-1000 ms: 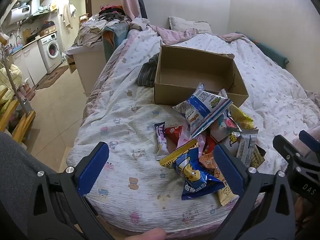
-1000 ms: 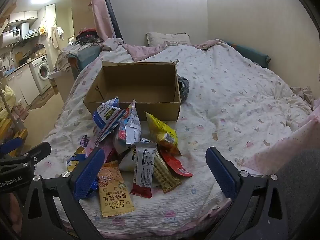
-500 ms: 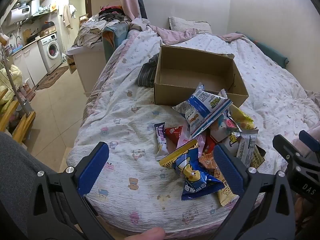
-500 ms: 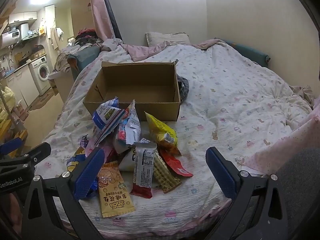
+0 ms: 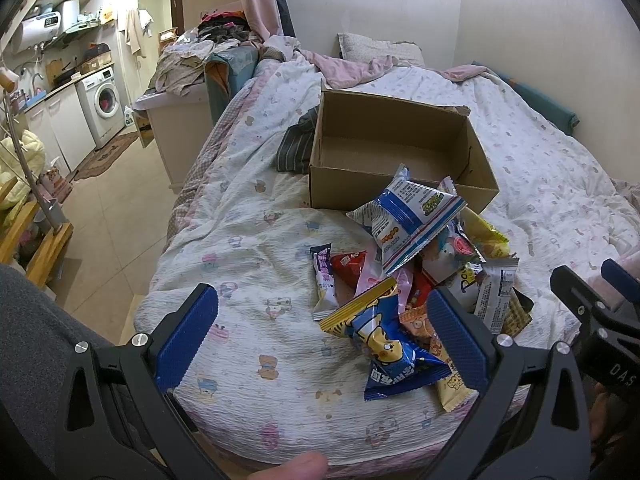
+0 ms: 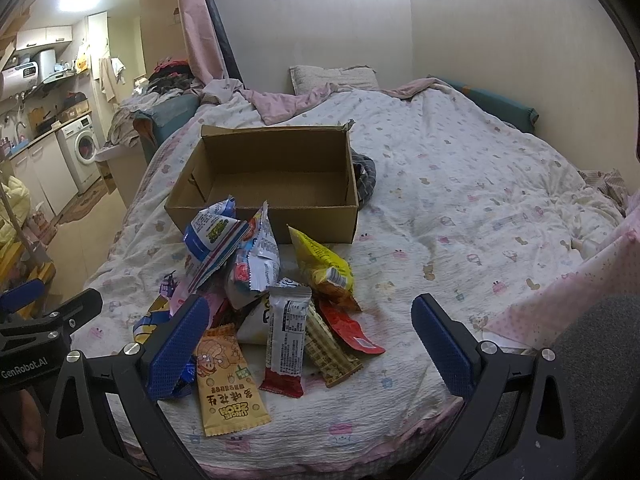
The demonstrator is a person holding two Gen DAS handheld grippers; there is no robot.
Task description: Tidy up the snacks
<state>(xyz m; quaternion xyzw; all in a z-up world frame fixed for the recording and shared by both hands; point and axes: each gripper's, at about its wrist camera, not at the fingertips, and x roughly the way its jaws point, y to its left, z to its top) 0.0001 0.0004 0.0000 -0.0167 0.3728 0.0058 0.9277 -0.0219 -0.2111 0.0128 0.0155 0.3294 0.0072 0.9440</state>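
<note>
Both grippers wide open, empty. Your right gripper [image 6: 308,340] is nearer: grey bar [image 6: 286,338] lies dead ahead between its jaws, long axis pointing at the box [image 6: 264,220].

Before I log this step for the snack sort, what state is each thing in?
cardboard box: open-topped, nothing visible inside, on the bed
snack packets: loose pile in front of the box, none boxed
left gripper: open, holding nothing
right gripper: open, holding nothing
washing machine: door shut
</note>
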